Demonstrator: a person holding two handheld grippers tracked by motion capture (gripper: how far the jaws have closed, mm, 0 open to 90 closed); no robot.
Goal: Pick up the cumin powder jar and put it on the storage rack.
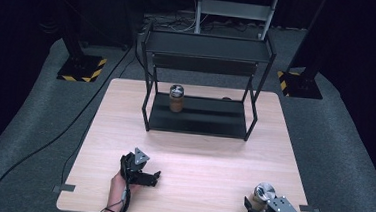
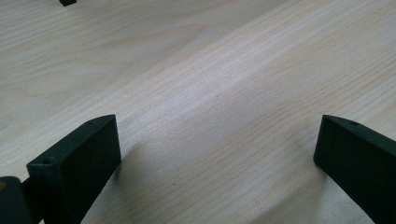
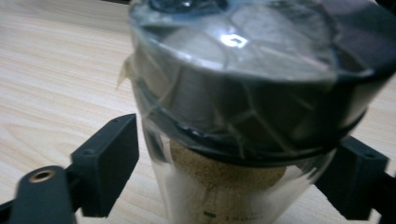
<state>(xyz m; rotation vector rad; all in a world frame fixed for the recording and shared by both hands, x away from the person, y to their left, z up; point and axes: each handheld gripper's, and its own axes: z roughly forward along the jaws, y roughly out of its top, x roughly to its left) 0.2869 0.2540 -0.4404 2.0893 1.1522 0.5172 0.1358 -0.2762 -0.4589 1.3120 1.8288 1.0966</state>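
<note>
The right gripper (image 3: pixel 229 186) straddled a jar (image 3: pixel 233 140) of brown powder standing near the table's (image 1: pixel 197 157) front right corner, fingers (image 3: pixel 105 163) around its glass body, whether yet pressing I could not tell. An off-centre squeeze could tip it. The left gripper (image 2: pixel 217 154) gaped empty.

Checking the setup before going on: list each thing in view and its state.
Near jar: upright on the table, lid on, between the right gripper's jaws.
Far jar: upright on the rack's bottom shelf, lid on.
Right gripper: around the near jar, contact unclear.
Left gripper: open, holds nothing.
</note>
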